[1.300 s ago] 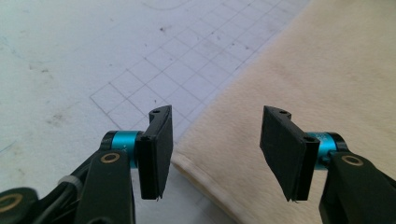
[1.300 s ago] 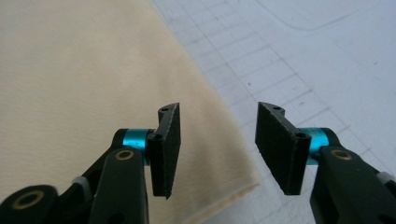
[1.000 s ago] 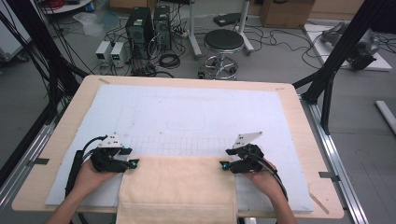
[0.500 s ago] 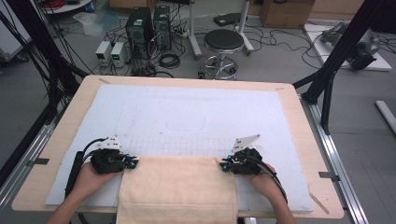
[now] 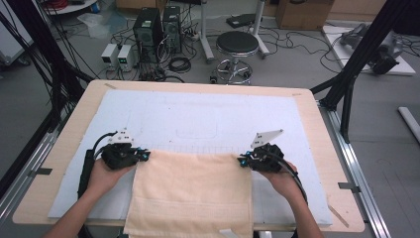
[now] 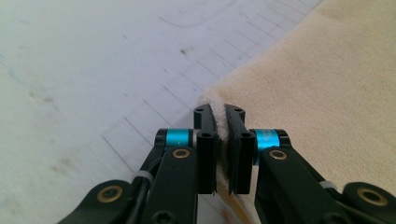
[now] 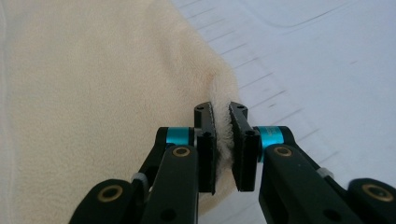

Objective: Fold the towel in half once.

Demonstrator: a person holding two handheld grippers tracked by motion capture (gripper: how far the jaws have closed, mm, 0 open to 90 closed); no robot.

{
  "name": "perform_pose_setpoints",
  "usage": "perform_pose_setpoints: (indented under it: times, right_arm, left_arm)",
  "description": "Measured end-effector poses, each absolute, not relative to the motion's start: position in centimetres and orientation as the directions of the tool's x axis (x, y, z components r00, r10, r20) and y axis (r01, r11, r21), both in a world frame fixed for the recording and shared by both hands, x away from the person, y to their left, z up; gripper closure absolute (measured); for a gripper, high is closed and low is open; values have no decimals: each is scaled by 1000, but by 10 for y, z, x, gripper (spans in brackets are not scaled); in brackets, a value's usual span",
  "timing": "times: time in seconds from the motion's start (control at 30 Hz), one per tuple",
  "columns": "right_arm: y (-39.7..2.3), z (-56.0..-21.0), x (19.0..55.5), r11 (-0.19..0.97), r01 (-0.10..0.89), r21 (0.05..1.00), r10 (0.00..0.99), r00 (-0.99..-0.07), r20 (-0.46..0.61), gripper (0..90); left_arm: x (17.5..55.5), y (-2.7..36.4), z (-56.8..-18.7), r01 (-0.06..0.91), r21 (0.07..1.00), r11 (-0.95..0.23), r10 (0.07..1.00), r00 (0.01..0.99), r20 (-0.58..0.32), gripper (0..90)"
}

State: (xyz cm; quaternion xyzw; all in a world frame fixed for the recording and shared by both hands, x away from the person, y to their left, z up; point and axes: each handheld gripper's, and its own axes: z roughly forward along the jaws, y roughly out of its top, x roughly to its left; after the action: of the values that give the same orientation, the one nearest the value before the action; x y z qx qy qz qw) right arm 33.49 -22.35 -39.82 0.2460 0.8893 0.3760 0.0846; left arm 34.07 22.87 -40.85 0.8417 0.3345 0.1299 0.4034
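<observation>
A cream towel lies on the white mat, its near end hanging over the table's front edge. My left gripper is shut on the towel's far left corner, its jaws having just been closing with the cloth pinched between them. At the far right corner my right gripper is likewise shut on the towel, jaws having just been closing on the cloth. Both corners are lifted slightly off the mat. A hand holds each gripper from the near side.
The white mat covers most of the wooden table and carries faint printed outlines. Beyond the table stand a round stool, computer towers and floor cables. Black frame posts rise at the right and left.
Both grippers have closed on the towel's far corners and lifted a little. The left hand has drawn slightly away from the towel, and the far edge now looks stretched between them.
</observation>
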Motion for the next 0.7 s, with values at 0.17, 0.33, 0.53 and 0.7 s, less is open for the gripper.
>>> perform_pose_setpoints:
  times: [0.17,0.33,0.53,0.7]
  right_arm:
    - [-225,-402,372,598,407,690,533,-845,36,833]
    - [-221,-400,419,588,427,687,582,-813,7,849]
    - [-221,-334,473,518,413,749,709,-698,-105,616]
    - [-218,-340,474,544,436,717,699,-708,-101,515]
  left_arm:
    - [383,223,-417,520,745,-419,713,696,-85,838]
    - [426,215,-404,542,747,-384,777,627,-56,842]
    - [470,202,-342,438,800,-410,839,525,142,663]
    - [466,211,-346,456,794,-401,812,579,77,563]
